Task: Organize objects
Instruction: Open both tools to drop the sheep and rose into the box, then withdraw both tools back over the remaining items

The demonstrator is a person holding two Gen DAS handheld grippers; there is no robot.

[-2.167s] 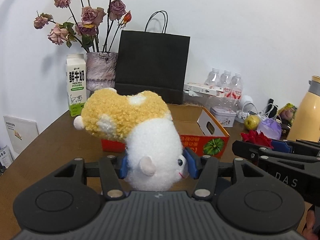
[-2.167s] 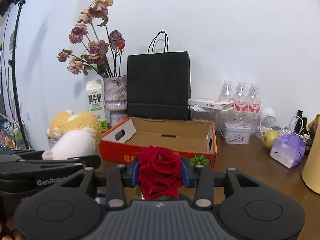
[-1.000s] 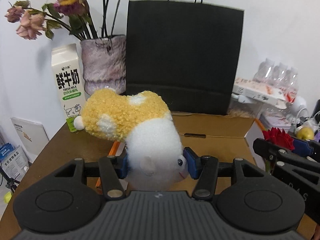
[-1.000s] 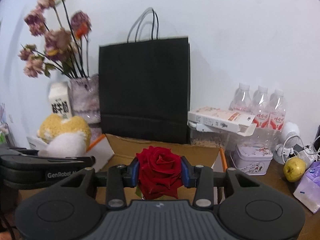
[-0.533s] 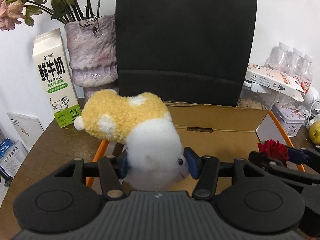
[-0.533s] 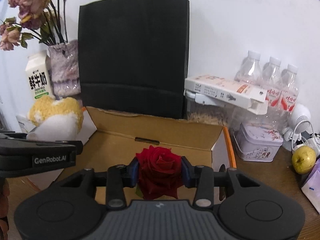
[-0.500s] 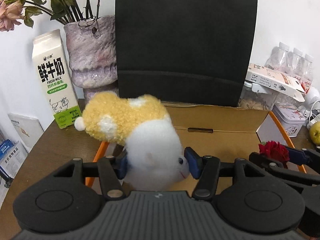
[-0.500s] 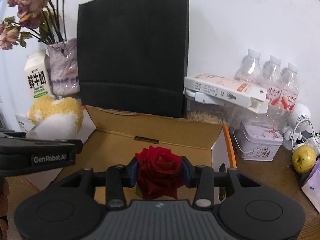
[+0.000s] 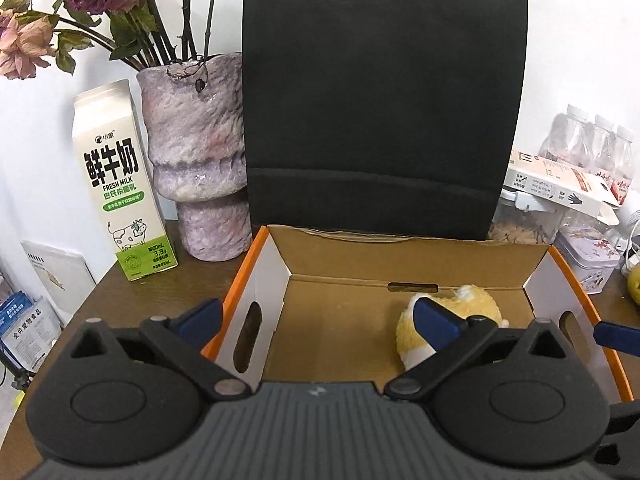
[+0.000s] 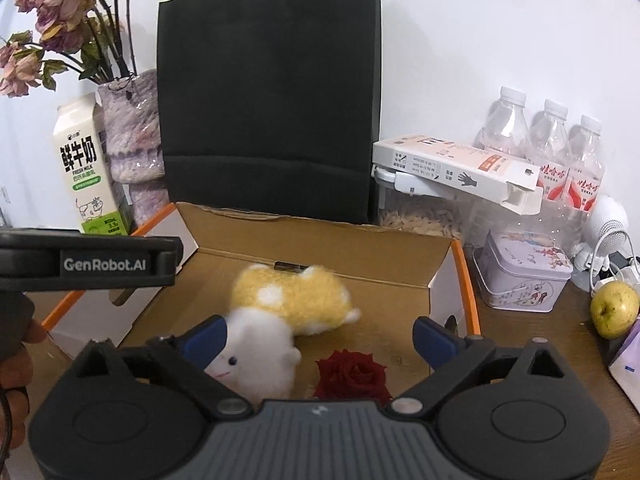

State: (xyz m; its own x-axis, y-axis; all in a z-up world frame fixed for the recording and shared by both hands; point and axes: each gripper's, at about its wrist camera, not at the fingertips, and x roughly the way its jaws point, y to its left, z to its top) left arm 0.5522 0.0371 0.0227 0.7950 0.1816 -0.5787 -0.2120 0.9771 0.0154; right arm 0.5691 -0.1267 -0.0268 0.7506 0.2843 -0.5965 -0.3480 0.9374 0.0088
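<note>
We have both tools over the open cardboard box point(image 10: 320, 248) that stands toward the back edge of the counter point(image 9: 132, 300), in front of the black paper bag point(image 9: 380, 100). The left tool point(image 9: 316, 316) has just been opening and its jaws now stand spread wide with nothing between them; the right tool point(image 10: 320, 332) has just been opening too, and its jaws are likewise spread, gripping nothing. The plush toy point(image 10: 288, 304) lies on the box floor, a little blurred, so it may not have settled, and the red rose point(image 10: 352, 374) lies just beside it, nearer the box's front wall. To finish this release well, we judge that we should keep both tools wide and lift them straight up and back, clear of the orange rim, so that no finger snags the soft plush or drags the rose out again. The right wrist view shows what the left does not: the rose, the whole plush with its white face, and the side of the left tool with a hand on it at the left edge. The left wrist view shows only the yellow back of the plush behind one blue finger point(image 9: 436, 322), but gives the milk carton point(image 9: 120, 184) and the vase point(image 9: 196, 152) at the counter's back left much more plainly.
</note>
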